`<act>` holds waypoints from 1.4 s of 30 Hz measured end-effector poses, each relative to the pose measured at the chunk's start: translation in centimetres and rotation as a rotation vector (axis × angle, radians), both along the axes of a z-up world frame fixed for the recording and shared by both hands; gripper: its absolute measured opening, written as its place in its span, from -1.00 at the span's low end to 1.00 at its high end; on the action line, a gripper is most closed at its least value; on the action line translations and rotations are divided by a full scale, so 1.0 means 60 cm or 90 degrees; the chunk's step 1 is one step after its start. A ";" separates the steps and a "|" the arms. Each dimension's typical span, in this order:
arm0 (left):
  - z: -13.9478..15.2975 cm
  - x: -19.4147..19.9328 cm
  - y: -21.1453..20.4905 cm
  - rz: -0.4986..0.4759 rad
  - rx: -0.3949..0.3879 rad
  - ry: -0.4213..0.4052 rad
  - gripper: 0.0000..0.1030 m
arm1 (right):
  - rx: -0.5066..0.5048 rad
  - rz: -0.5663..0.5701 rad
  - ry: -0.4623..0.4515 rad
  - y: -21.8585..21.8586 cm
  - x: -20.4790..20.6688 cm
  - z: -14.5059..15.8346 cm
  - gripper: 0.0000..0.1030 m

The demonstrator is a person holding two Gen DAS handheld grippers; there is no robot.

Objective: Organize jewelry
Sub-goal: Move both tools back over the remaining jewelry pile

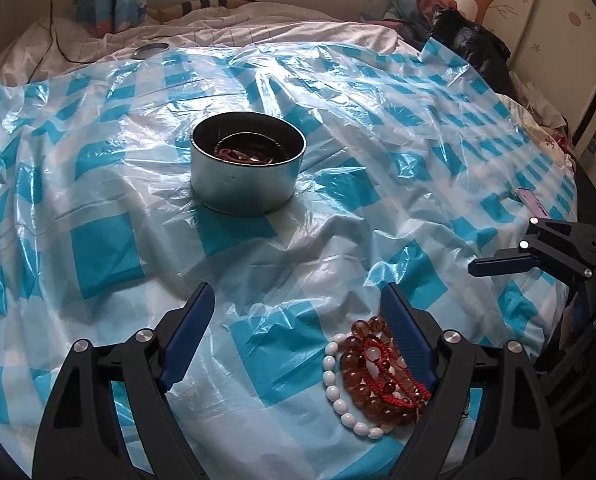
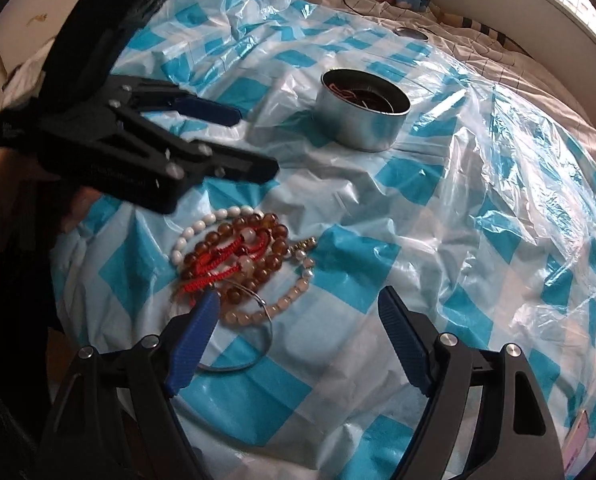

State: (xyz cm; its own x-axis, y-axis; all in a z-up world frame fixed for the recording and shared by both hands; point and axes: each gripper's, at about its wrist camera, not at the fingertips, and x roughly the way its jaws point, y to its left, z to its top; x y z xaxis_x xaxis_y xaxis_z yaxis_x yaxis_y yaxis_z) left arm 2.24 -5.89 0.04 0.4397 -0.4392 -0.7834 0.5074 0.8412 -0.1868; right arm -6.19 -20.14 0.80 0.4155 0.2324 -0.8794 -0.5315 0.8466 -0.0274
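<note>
**Friend:** What do you have in your hands?

**Me:** I hold two grabbers. My left gripper (image 1: 298, 312) has its two blue fingers wide apart, and nothing is between them. My right gripper (image 2: 298, 320) is the same: fingers wide apart, nothing pinched.

**Friend:** Where is the jewelry?

**Me:** It sits in a small heap on the blue and white plastic sheet (image 1: 109, 248) that covers the bed. The heap is just below my left gripper, close by its right finger. There is a white bead bracelet (image 1: 338, 396), a brown bead bracelet (image 1: 362, 380) and a red cord bracelet (image 1: 382, 368) lying on top of the brown one.

**Friend:** Anything else in the heap?

**Me:** Yes. From my right side I also see a pale pink bead bracelet (image 2: 277, 304) and a thin silver ring bangle (image 2: 253, 356). The bangle lies right by my right gripper's left finger.

**Friend:** Where do they go?

**Me:** I can't say. But there is a round metal tin (image 1: 246, 170) standing upright on the sheet, well apart from the heap. It is open on top, with some red and dark jewelry pieces (image 1: 245, 154) inside.
</note>
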 end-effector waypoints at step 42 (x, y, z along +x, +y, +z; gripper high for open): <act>-0.009 -0.002 -0.004 -0.017 0.003 0.013 0.65 | -0.019 -0.044 0.018 -0.028 0.016 -0.031 0.44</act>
